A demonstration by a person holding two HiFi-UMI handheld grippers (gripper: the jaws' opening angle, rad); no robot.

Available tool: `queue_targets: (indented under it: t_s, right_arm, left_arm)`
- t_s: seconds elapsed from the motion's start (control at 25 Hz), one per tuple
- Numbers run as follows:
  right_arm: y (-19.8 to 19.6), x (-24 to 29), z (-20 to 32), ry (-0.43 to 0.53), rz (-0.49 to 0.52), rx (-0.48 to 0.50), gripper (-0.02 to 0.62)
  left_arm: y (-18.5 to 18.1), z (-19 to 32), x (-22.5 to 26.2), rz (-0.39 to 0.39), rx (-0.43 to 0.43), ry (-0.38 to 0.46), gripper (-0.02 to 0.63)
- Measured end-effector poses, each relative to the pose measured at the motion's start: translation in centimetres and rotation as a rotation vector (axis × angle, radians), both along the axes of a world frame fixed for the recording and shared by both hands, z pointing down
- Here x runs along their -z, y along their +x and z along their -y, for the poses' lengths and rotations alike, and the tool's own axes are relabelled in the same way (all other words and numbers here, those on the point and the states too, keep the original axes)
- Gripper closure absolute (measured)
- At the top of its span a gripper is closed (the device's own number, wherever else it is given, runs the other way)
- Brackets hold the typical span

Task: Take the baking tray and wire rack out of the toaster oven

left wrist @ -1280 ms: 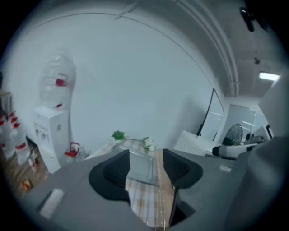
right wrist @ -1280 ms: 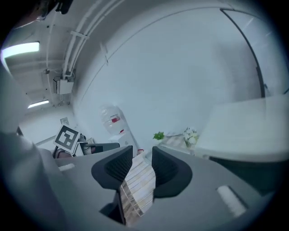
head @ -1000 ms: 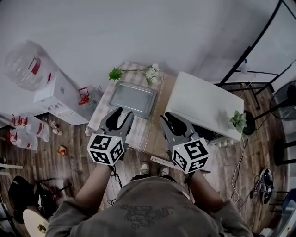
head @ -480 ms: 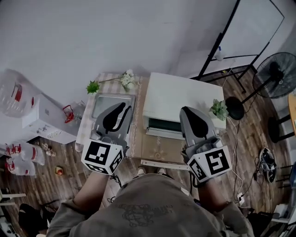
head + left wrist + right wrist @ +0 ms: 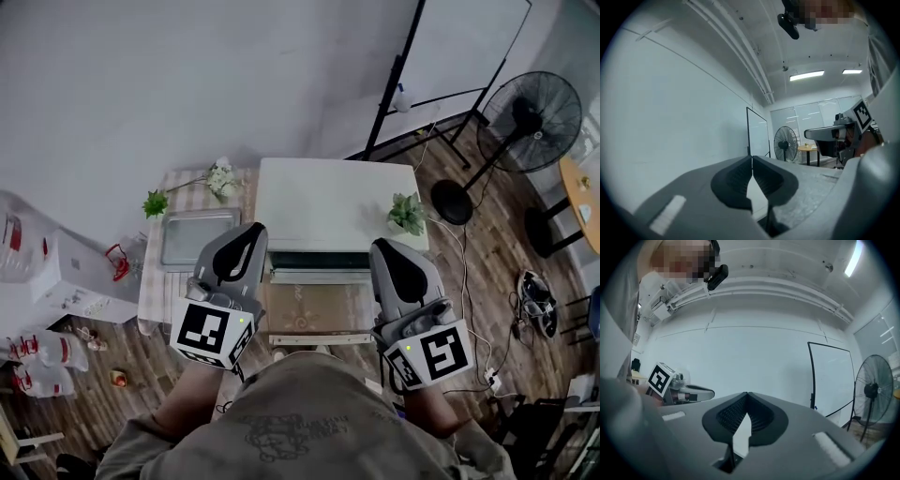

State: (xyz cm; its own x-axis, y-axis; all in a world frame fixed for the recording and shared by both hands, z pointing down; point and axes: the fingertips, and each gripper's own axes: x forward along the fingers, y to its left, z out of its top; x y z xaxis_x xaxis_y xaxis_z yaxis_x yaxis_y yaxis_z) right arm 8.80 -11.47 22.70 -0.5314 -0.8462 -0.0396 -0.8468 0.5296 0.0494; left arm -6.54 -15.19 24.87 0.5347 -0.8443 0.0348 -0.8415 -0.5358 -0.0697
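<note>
The white toaster oven (image 5: pixel 342 202) sits on a low table, with a dark strip of its front opening (image 5: pixel 319 260) showing below its top. The grey baking tray (image 5: pixel 192 236) lies on the checked cloth left of the oven. I cannot make out the wire rack. My left gripper (image 5: pixel 249 233) hovers over the tray's right edge, shut and holding nothing. My right gripper (image 5: pixel 382 249) hangs over the oven's front right corner, also shut and holding nothing. In the left gripper view (image 5: pixel 751 161) and the right gripper view (image 5: pixel 747 397) the jaws meet at the tips and point up at wall and ceiling.
A small potted plant (image 5: pixel 406 214) stands on the oven's right corner. A green sprig (image 5: pixel 155 202) and white flowers (image 5: pixel 220 176) sit behind the tray. A standing fan (image 5: pixel 525 112), a whiteboard stand (image 5: pixel 403 84) and water bottles (image 5: pixel 37 352) are on the wooden floor.
The head view has swung right, so the oven now sits centred. Both grippers have spread apart and tilted upward, from over the tray and table edge to either side of the oven's front.
</note>
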Motion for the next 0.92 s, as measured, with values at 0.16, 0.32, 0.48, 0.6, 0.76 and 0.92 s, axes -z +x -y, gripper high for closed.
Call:
queue_targets:
  t_s: [0.16,0.32,0.48,0.6,0.76,0.92]
  right_arm:
    - [1.0,-0.5,0.0,-0.014,-0.017,-0.022,0.568]
    - [1.5,-0.9,0.3,-0.021,-0.048,-0.033,0.568]
    - [1.3,-1.3,0.4,-0.031,-0.060,-0.021,0.568]
    - [1.3,-1.6,0.5,-0.041,-0.057,-0.008,0.568]
    - [1.3,-1.6,0.7,-0.042,-0.053,0.001,0.568]
    - [1.4,-1.6,0.9,-0.042,-0.051,0.005,0.568]
  left_arm:
    - [1.1,0.3,-0.8,-0.005,-0.018,-0.007,0.595]
    - [1.7,0.4,-1.0,-0.002,-0.035,-0.014,0.595]
    - [1.9,0.5,-0.6,0.006,-0.032,-0.018,0.595]
    - [1.9,0.4,-0.7,0.008,-0.028,-0.014,0.595]
    - [1.9,0.3,-0.4,0.017,-0.022,-0.022,0.595]
    - [1.9,0.3,-0.5,0.019,-0.017,-0.023,0.595]
